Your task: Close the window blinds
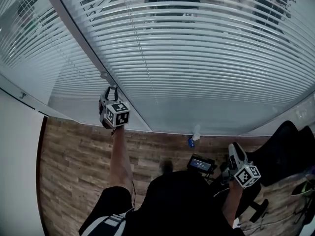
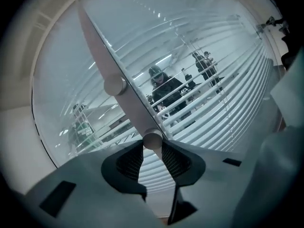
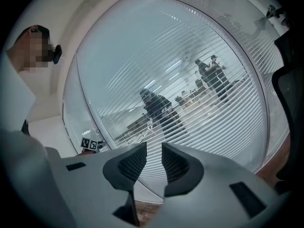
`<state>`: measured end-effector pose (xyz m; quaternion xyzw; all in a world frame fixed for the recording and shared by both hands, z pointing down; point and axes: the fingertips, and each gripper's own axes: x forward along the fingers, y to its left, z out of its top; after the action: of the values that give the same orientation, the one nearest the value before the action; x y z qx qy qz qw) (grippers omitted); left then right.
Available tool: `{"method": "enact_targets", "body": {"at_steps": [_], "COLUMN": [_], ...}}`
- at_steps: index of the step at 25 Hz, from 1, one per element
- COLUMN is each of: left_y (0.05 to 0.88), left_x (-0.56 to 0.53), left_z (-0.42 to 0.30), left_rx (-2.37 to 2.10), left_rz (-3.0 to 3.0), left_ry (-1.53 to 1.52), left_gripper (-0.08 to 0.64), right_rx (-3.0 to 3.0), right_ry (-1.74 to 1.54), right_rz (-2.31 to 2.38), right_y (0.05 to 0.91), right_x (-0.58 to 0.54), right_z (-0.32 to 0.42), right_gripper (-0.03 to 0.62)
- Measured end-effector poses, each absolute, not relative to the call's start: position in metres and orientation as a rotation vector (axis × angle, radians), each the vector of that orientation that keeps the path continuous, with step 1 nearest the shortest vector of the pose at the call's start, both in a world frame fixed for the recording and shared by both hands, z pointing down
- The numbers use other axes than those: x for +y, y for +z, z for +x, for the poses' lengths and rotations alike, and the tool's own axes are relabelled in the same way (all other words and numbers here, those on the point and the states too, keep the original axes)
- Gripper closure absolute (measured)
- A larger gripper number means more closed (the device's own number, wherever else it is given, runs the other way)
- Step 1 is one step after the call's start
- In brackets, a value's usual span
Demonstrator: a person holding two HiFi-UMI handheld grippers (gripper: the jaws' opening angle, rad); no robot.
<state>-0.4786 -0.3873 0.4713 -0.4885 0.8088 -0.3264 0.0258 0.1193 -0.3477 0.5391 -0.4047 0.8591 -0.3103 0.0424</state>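
The window blinds (image 1: 197, 58) fill the upper frame, slats partly open, beside a slanting dividing post (image 1: 83, 43). Lower right, the right gripper (image 3: 154, 158) idles, jaws narrow and empty. Left of centre, the left gripper (image 1: 111, 93) has its jaws clamped on the post's small round knob (image 2: 152, 139), probably to tilt the slats.

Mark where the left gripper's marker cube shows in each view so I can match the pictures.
Head view: the marker cube is left of centre, near the foot of the blinds.
Left gripper view: not in it; only that gripper's jaws, closed on a knob.
Right gripper view: small, at lower left, just left of the jaws.
Shared landmark: the blinds, seen in all three.
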Motion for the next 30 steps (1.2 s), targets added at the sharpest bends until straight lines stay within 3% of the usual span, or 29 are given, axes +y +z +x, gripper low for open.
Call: {"method": "enact_targets", "body": {"at_steps": [2, 7, 11, 14, 20, 24, 27, 30], "left_y": [0.471, 0.46, 0.455, 0.456, 0.457, 0.46, 0.462, 0.461], "left_x": [-0.387, -0.378, -0.381, -0.38, -0.386, -0.39, -0.392, -0.389], "left_z": [-0.477, -0.474, -0.482, -0.481, -0.472, -0.47, -0.467, -0.464], "left_rx": [2.576, 2.786, 2.789, 2.802, 2.653, 2.48, 2.386, 2.49], "left_rz": [-1.614, -1.976, -2.05, -2.022, -1.73, -1.502, -1.407, -1.545], "left_ry": [-0.819, 0.293, 0.639, 0.495, -0.52, -0.956, -1.102, -0.84], "left_gripper": [0.425, 0.382, 0.395, 0.422, 0.422, 0.423, 0.422, 0.422], "right_rx": [2.63, 2.631, 2.632, 2.629, 2.628, 2.637, 2.64, 2.641], "right_ry": [-0.949, -0.95, -0.951, -0.947, -0.956, -0.959, -0.959, -0.957], "right_rz": [-1.232, -1.226, -1.226, -1.223, -1.227, -1.22, -1.21, -1.205], "right_y": [0.539, 0.538, 0.54, 0.54, 0.542, 0.543, 0.543, 0.544], "right_x": [-0.348, -0.349, -0.349, -0.349, -0.349, -0.351, -0.352, -0.351], "right_z": [0.117, 0.116, 0.116, 0.116, 0.117, 0.114, 0.112, 0.114], "right_gripper": [0.491, 0.491, 0.491, 0.491, 0.491, 0.491, 0.491, 0.491]}}
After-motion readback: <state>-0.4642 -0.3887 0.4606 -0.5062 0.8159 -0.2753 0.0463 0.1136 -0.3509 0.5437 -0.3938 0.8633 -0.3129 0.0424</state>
